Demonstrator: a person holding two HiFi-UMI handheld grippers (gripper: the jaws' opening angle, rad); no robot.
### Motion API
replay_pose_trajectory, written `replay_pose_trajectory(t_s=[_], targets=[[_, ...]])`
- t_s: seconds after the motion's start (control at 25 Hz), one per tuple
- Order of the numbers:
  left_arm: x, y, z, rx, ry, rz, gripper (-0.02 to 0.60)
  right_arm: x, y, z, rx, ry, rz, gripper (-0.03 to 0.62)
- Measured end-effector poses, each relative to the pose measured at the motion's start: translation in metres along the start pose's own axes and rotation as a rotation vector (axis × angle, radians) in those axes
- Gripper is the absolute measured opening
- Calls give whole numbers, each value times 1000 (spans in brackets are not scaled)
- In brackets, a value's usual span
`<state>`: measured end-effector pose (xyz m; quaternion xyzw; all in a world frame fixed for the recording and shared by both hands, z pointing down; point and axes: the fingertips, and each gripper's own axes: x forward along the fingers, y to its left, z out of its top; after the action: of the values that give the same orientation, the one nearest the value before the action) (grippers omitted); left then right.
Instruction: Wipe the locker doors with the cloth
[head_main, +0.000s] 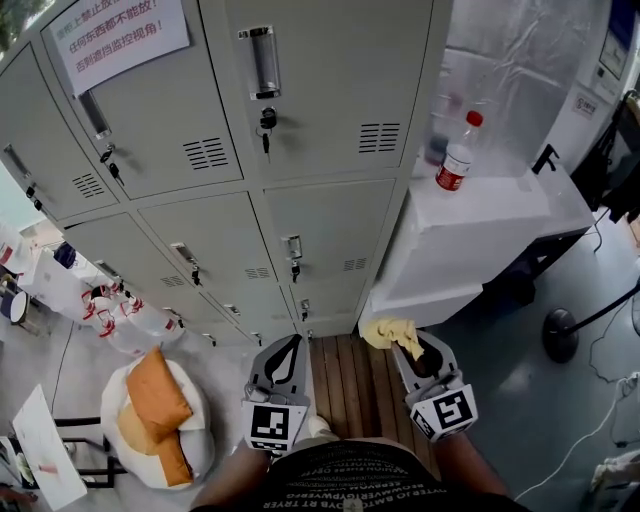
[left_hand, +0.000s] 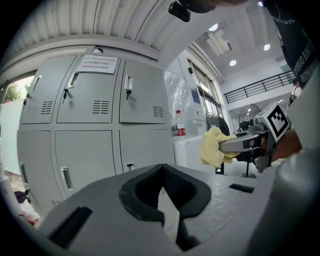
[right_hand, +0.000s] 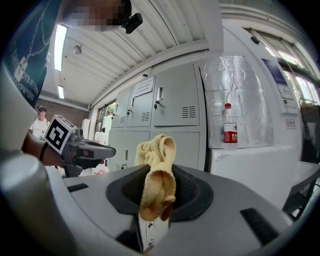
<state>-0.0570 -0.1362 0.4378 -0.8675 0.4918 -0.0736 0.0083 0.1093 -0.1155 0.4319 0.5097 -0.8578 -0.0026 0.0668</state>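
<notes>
Orange cushions (head_main: 158, 395) lie on a white stool (head_main: 196, 442) at the left of the head view. Beside them, low in the frame, the left gripper (head_main: 294, 342) has its jaws brought together with nothing between them. It points toward the grey locker doors (head_main: 330, 90) but is clear of them. Wooden floor slats (head_main: 345, 375) show between the two grippers. To their right, the right gripper (head_main: 410, 350) has its jaws closed on the yellow cloth (head_main: 386, 331). In the right gripper view the cloth bunches above the tips and hangs below them. It is off the doors, near the bottom row. Further right, a red-capped bottle (head_main: 457, 158) stands upright on a white table (head_main: 490, 215) just beside the lockers.
</notes>
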Motion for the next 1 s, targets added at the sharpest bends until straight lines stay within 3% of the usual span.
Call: replay_pose_trajectory(t_s=[0.44, 1.0], targets=[[-13, 38, 6, 5, -19, 8, 5, 25, 26, 20, 0, -26, 8, 98], [-13, 52, -10, -5, 5, 49, 5, 54, 32, 7, -6, 3, 80, 98]])
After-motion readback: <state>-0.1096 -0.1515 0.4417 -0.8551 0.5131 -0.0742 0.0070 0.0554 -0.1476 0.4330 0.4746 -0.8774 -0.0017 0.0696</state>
